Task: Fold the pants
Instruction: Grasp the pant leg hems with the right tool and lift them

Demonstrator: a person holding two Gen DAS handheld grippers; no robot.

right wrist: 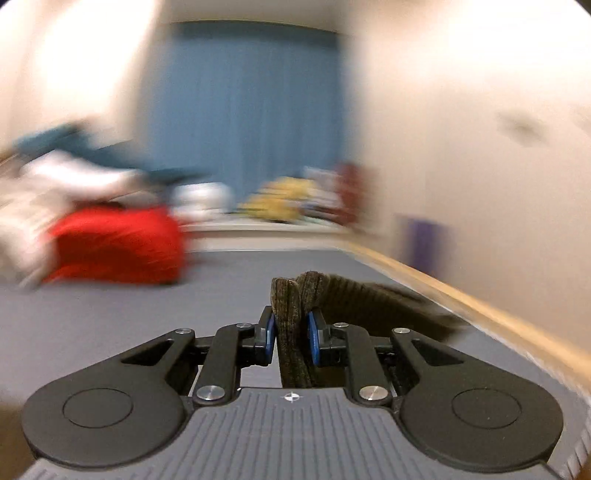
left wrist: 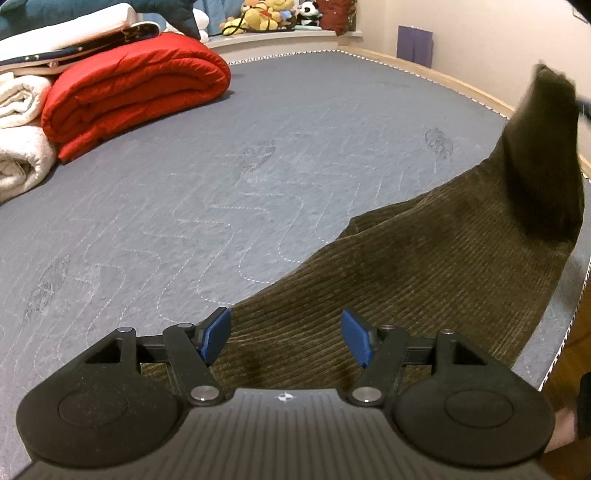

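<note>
Olive-brown corduroy pants (left wrist: 424,280) lie on the grey mattress (left wrist: 221,192) toward its right side. Their far end is lifted into the air at the right and blurred. My left gripper (left wrist: 286,338) hovers over the near part of the pants, its blue pads wide apart and nothing pinched between them. In the right wrist view my right gripper (right wrist: 291,334) is shut on a bunched fold of the pants (right wrist: 295,306), held above the mattress (right wrist: 129,314). The rest of the cloth trails off to the right.
A folded red quilt (left wrist: 136,88) and white rolled towels (left wrist: 22,133) sit at the mattress's far left. Plush toys (left wrist: 262,14) line a ledge at the back. A wooden bed rim (left wrist: 461,83) and a cream wall run along the right. The right wrist view is motion-blurred.
</note>
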